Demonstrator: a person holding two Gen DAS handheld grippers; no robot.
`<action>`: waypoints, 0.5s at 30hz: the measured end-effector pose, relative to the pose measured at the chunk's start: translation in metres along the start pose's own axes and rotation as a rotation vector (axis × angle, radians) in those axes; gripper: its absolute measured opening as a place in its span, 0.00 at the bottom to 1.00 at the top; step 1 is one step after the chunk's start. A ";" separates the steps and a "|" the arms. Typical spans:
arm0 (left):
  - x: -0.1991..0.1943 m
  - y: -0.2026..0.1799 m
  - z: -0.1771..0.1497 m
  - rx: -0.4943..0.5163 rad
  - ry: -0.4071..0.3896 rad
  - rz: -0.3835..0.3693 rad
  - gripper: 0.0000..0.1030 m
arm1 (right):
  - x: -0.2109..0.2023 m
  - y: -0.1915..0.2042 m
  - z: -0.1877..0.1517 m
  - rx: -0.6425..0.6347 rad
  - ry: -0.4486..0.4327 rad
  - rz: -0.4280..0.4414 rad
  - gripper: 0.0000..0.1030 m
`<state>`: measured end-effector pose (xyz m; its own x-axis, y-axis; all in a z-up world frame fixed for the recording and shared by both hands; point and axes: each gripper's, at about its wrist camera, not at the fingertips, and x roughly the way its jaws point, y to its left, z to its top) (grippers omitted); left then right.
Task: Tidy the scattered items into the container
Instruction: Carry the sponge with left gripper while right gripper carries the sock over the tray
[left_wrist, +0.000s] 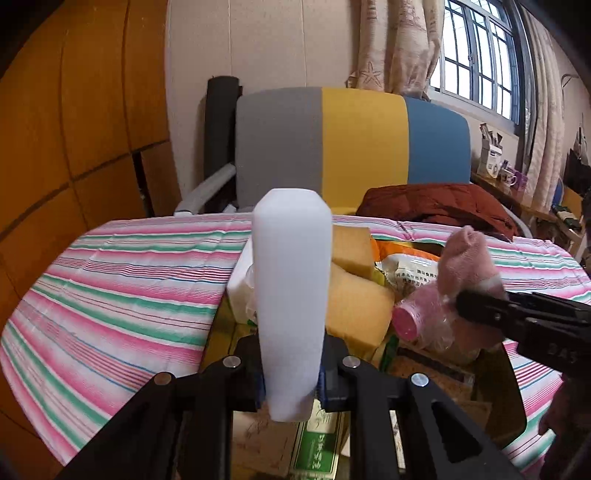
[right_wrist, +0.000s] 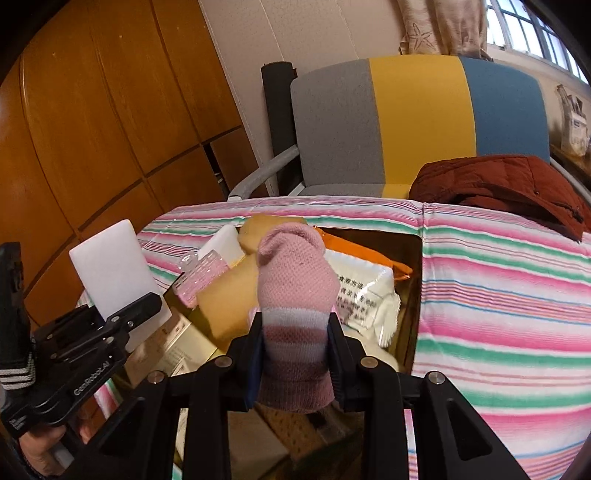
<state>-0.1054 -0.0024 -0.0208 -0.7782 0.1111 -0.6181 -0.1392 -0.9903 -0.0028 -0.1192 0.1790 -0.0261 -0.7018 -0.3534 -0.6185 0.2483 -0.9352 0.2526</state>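
1. White foam block (left_wrist: 291, 295) stands clamped in the left gripper (left_wrist: 291, 373), jaws closed on its lower end; it fills the centre of the left view and sits at middle left of the right view.
2. A pink sock (right_wrist: 295, 295) is pinched in the right gripper (right_wrist: 295, 365), jaws closed on its striped band, toe pointing up at the centre of the right view.
3. The container (right_wrist: 415, 295), a dark-walled bin sunk in the striped cloth (right_wrist: 498, 277), lies at lower centre of both views, directly under both loads. It already holds yellow sponges (left_wrist: 358, 310), a pink roll (left_wrist: 410, 321) and a printed packet (right_wrist: 369, 299).
4. Judged step: release both items into the bin. To do it well, each load should be lowered until it is below the rim before the jaws part.
5. The block is tall and light; dropped from height it may bounce off the sponges and out. Laying it flat in the free space at the lower left of the bin looks safer.
6. The sock is soft and may cling to a pad, so the jaws should open wide.
7. The grippers are close together; releasing one at a time avoids a knock.
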 end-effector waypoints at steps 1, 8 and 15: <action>0.003 0.000 0.000 -0.004 0.010 -0.012 0.18 | 0.003 0.002 0.000 -0.001 0.006 -0.004 0.30; 0.014 0.001 -0.008 0.010 0.042 -0.037 0.18 | 0.002 0.008 -0.009 -0.031 0.019 0.016 0.30; 0.012 -0.005 -0.011 0.044 0.042 -0.072 0.27 | 0.000 0.007 -0.022 -0.024 0.057 0.057 0.36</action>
<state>-0.1072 0.0031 -0.0363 -0.7389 0.1775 -0.6500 -0.2217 -0.9750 -0.0143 -0.1025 0.1720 -0.0407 -0.6472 -0.4062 -0.6450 0.3035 -0.9135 0.2708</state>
